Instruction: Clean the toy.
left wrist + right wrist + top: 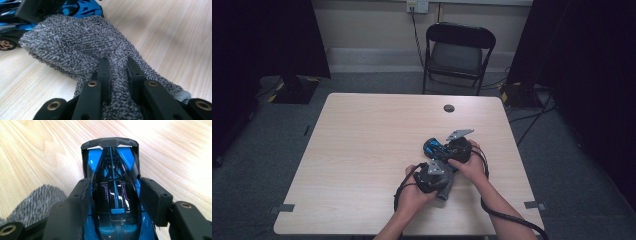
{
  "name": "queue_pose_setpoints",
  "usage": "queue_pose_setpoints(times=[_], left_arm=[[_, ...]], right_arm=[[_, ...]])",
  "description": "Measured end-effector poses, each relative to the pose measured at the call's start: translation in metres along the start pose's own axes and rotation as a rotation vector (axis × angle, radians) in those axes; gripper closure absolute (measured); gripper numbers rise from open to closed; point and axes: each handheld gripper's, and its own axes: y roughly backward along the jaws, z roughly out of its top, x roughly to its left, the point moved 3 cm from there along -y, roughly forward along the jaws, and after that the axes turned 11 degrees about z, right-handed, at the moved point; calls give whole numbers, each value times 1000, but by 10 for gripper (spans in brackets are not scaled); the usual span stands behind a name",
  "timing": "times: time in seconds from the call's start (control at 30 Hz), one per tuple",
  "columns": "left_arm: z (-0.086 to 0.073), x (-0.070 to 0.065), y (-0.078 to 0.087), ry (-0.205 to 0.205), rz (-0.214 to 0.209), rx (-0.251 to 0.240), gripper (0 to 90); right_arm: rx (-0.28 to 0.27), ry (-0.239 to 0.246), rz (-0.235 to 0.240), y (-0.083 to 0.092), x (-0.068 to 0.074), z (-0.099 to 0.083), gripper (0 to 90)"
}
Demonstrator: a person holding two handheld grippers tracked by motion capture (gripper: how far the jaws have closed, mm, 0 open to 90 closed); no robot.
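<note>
High view: pale wooden table (362, 150) before a folding chair (457, 50), left gripper (118, 72) pinching grey cloth (75, 47), right gripper (113, 195) clamping blue toy car (111, 170), wheels apparently hidden.

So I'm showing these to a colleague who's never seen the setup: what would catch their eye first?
Probably the shiny blue and black toy car, gripped across its body by the right gripper on the pale wooden table. Next, the fuzzy grey cloth pinched in the left gripper, its far end lying against the car, right of the table's middle.
</note>
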Motion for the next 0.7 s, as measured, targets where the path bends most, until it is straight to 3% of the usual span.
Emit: queue_pose_setpoints(times=[0.17, 0.2, 0.4, 0.7], left_arm=[[1, -5, 0, -3, -26, -7, 765], [2, -9, -1, -6, -51, -9, 764], [4, -18, 4, -24, -111, -24, 762], [5, -12, 15, -39, -99, -36, 760]], right_arm=[[-1, 1, 0, 0, 0, 0, 430], [-2, -2, 0, 0, 0, 0, 430], [-7, -2, 3, 0, 0, -1, 430], [-7, -4, 8, 1, -1, -1, 431]])
